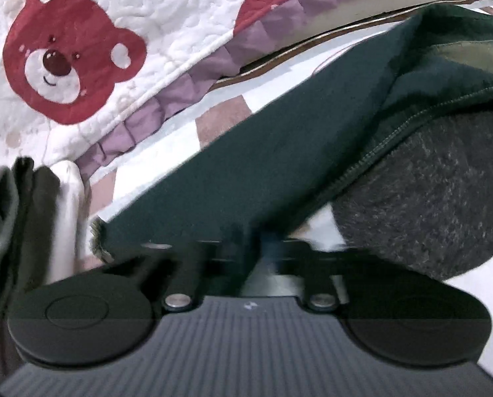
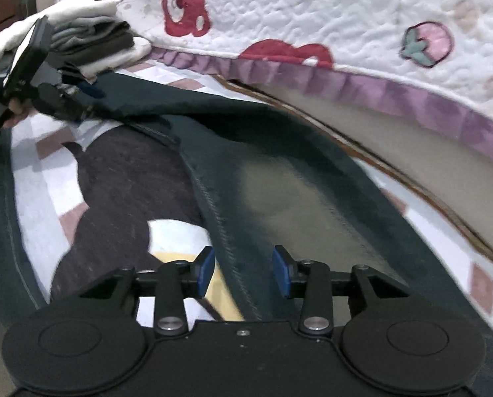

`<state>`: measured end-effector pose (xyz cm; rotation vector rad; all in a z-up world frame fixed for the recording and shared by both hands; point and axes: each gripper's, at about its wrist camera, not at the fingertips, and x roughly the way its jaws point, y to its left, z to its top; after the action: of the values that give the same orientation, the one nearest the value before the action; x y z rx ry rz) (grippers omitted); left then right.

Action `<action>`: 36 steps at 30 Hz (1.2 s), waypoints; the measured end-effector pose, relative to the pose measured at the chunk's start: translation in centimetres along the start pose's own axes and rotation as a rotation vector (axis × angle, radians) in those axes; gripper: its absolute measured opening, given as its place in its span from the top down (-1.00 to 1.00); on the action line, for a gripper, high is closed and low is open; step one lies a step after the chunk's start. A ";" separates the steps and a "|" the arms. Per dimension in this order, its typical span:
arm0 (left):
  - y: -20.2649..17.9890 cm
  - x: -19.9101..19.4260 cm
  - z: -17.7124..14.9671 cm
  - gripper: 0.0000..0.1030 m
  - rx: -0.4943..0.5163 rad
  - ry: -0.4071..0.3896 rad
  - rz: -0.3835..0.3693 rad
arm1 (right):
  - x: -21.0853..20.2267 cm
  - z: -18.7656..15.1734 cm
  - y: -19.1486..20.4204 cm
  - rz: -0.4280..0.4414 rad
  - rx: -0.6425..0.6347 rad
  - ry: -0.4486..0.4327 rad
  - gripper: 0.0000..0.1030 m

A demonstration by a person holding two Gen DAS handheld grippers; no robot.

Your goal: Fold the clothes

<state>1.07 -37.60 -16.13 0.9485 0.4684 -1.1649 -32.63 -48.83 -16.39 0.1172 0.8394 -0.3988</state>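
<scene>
Nearest in the right wrist view, the right gripper [image 2: 243, 273] has its blue-padded tongs apart, straddling a stitched seam of the dark blue denim jeans [image 2: 279, 192] without pressing on it. The jeans lie spread over the white bedsheet with pink-brown squares [image 2: 37, 205], one leg running away toward the far left. Just left of that leg, partly tucked under its seam edge, sits a dark grey heathered garment [image 2: 123, 178], and a yellow patch of the sheet's print shows below it near the gripper. At the far left of that view, the left gripper [image 2: 80, 97] meets the end of the jeans leg. In the left wrist view, the left gripper's tongs [image 1: 246, 231] are drawn together on the denim edge, though blur hides the pads themselves; the grey garment lies to their right. Farther left rests a folded stack of white, grey and dark clothes [image 2: 90, 43], touching the sheet. Beyond everything, a white quilted blanket with red bear faces and a purple ruffled hem [image 1: 167, 23] drapes over the bed's far edge, bounding the working area.
</scene>
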 end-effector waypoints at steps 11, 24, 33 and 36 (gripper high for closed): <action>6.4 4.8 10.3 -0.02 -0.070 -0.192 0.245 | 1.5 0.7 0.0 -0.041 0.054 0.061 0.08; 9.5 8.3 8.4 -0.55 -0.333 -0.157 0.238 | -5.1 -3.2 -4.6 -0.092 0.339 0.020 0.06; 7.8 2.7 1.5 -0.19 -0.423 0.014 0.054 | -0.8 -0.1 -1.2 0.107 0.312 0.002 0.06; 6.4 1.3 -2.5 -0.19 -0.483 0.066 0.022 | 1.2 1.2 0.5 0.095 0.287 0.013 0.06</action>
<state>7.77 -35.68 -16.04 0.5703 0.7511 -0.9417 -30.93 -49.05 -16.51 0.4251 0.7824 -0.4277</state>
